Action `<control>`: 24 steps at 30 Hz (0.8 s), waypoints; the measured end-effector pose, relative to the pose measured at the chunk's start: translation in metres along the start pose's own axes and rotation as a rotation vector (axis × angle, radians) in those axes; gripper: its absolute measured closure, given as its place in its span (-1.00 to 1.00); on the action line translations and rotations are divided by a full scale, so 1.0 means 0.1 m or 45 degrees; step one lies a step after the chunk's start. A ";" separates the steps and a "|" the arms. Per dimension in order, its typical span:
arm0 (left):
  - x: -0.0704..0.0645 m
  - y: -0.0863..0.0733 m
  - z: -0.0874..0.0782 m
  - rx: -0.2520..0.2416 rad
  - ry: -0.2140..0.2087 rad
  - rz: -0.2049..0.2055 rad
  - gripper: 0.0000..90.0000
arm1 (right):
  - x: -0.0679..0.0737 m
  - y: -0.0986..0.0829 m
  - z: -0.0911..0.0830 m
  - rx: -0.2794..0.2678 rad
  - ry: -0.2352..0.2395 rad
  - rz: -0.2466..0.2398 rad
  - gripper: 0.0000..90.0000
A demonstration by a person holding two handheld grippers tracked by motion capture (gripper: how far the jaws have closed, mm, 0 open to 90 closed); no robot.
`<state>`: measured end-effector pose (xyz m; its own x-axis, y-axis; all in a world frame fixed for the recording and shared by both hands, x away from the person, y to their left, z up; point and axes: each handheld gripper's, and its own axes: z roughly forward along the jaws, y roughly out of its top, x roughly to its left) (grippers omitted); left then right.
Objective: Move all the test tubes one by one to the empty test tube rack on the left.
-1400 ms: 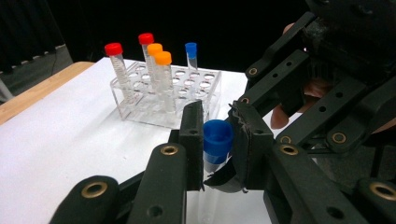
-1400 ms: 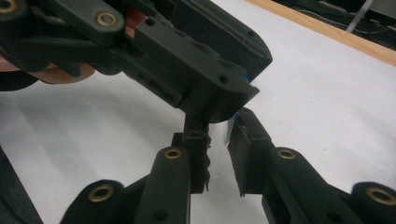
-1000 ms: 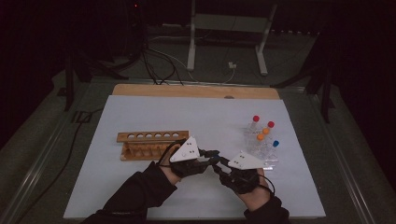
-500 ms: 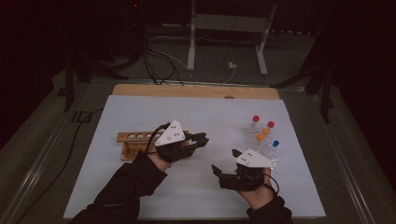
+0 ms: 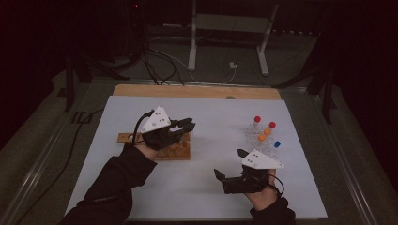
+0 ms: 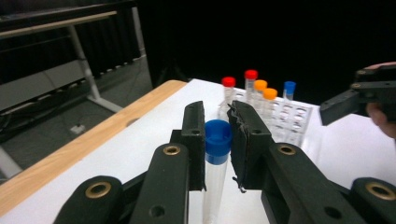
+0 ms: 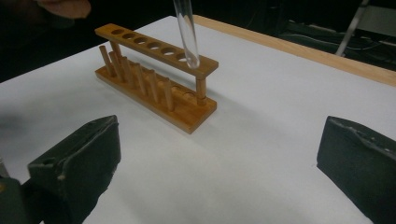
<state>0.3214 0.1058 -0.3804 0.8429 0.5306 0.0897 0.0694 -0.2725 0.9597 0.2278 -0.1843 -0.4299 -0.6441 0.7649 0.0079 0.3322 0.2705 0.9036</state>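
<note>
My left tongs (image 6: 217,140) clamp the blue-capped tube (image 6: 215,175) upright, its tip over the wooden rack's (image 7: 156,74) end hole; my right tongs (image 5: 228,176) gape apart near the counter's (image 5: 211,117) front edge.

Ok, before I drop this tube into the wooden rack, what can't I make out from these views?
- Tube tip: cut off by the bottom edge in the left gripper view.
- Tube top and the left gripper: cut off by the top edge in the right gripper view.
- Whether the tip sits over a hole of the wooden rack: the high view hides it behind the gripper.
- Clear rack cells: too small and faint.
</note>
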 end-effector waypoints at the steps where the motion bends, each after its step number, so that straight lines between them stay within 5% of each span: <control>1: 0.02 0.00 -0.01 0.001 0.007 -0.002 0.73 | 0.00 0.00 0.00 -0.001 0.006 0.003 -1.00; 16: 0.30 -0.15 -0.06 0.059 0.164 -0.026 0.73 | -0.01 0.00 -0.01 -0.015 0.007 0.021 -1.00; 24: 0.33 -0.34 0.05 0.089 0.172 -0.065 0.73 | -0.02 0.00 -0.03 -0.020 0.006 0.025 -1.00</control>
<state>0.3491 0.1285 -0.4115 0.7583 0.6469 0.0807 0.1511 -0.2948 0.9435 0.2272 -0.1877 -0.4290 -0.6407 0.7673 0.0274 0.3338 0.2462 0.9099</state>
